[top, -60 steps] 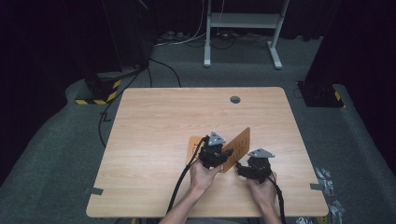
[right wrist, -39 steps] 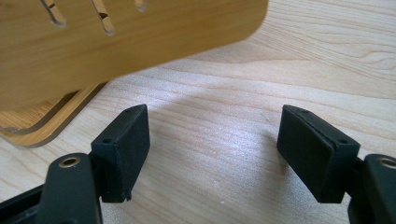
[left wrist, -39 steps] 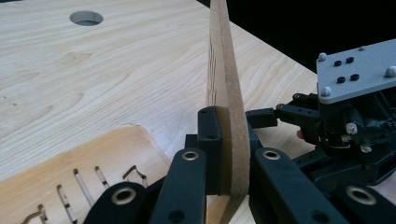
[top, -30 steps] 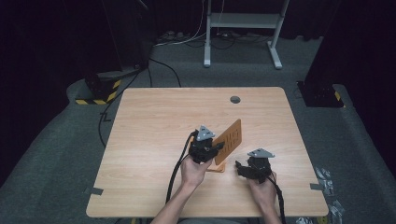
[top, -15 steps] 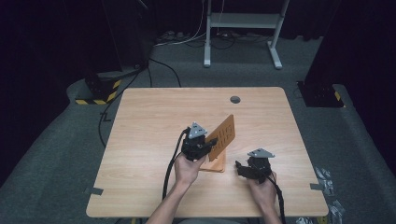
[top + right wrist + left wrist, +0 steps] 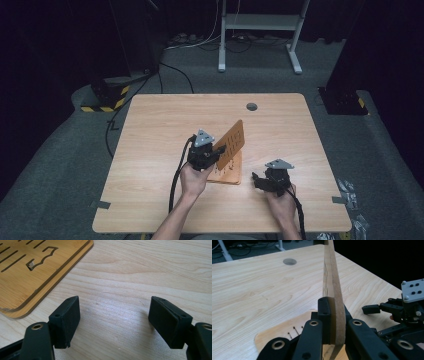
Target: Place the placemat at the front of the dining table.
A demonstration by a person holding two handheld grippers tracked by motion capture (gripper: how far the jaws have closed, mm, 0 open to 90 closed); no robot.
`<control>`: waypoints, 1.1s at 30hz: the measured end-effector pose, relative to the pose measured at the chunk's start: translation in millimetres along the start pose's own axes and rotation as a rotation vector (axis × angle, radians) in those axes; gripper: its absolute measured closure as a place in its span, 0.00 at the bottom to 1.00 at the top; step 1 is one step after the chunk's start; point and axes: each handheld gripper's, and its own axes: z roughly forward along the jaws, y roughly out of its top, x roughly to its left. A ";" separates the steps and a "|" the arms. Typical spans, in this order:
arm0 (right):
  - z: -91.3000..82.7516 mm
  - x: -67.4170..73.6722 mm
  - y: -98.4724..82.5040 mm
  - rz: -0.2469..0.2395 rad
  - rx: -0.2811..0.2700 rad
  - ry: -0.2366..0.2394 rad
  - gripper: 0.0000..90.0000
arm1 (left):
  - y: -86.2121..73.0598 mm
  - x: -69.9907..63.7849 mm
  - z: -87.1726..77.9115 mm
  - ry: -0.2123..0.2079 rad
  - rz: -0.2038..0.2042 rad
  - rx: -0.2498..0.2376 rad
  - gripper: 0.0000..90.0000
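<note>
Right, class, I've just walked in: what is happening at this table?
A person works with tongs in each hand at a wooden table. The left tongs are clamped on the edge of a thin wooden board, holding it tilted up off a second, flat wooden board with slots cut in it. The right tongs rest on the table beside that flat board, jaws open with nothing between them.

Raised board (image 6: 231, 143) and flat boards (image 6: 227, 172) block mid-table (image 6: 150, 130); elsewhere open.
</note>
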 end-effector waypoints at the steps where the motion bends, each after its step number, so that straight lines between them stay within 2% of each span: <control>1: 0.3 -0.3 0.1 -0.006 -0.003 -0.001 0.28 | 0.1 0.9 -1.0 0.004 0.000 0.001 0.96; 23: 0.4 -0.3 0.2 -0.008 -0.003 -0.001 0.28 | 1.4 23.4 -22.8 0.069 -0.005 -0.021 0.96; 33: 0.3 -0.2 0.2 -0.008 -0.003 -0.001 0.28 | 1.6 33.8 -33.7 0.112 -0.005 -0.025 0.96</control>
